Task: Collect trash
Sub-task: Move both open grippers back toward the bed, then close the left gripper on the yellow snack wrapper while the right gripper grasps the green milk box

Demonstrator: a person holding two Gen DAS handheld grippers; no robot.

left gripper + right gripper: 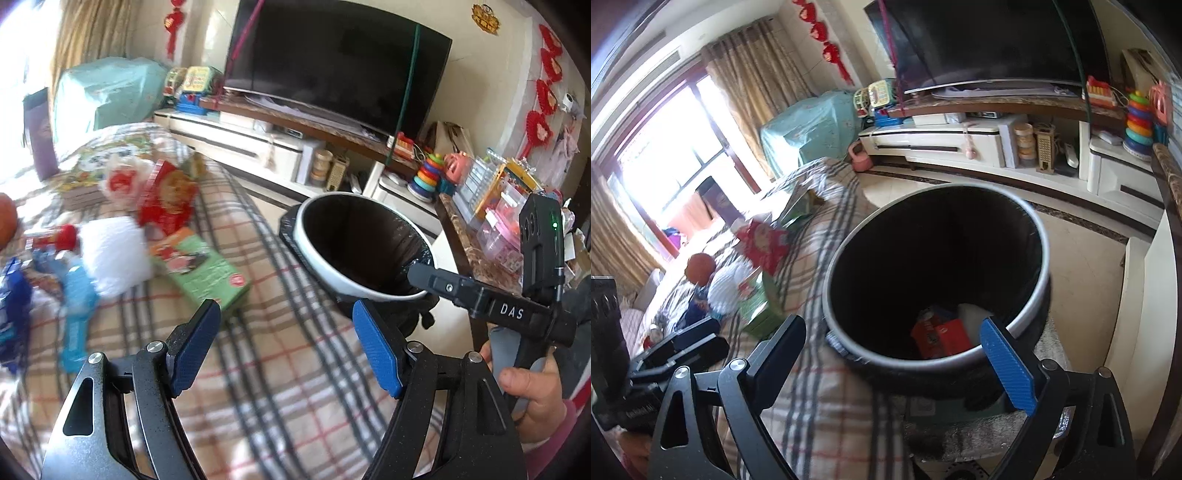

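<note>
Round black-lined bin (pixel 1027 236), plaid cloth (pixel 295 369)

There is one trash bin (pixel 934 280) in the middle of the frame. Inside it sit one red box (pixel 942 338) and one white thing (pixel 971 314). At the left, on the plaid surface (pixel 288 369), lie one green box (pixel 201 267), one red bag (pixel 166 195), one white fluffy lump (pixel 114 254) and one blue wrapper (pixel 75 314).

Motion blur smears the litter (pixel 122 236) on the checked cloth (pixel 258 354) past telling, and the bin's (pixel 1027 317) dark depth hides all but a red carton (pixel 942 338).
</note>
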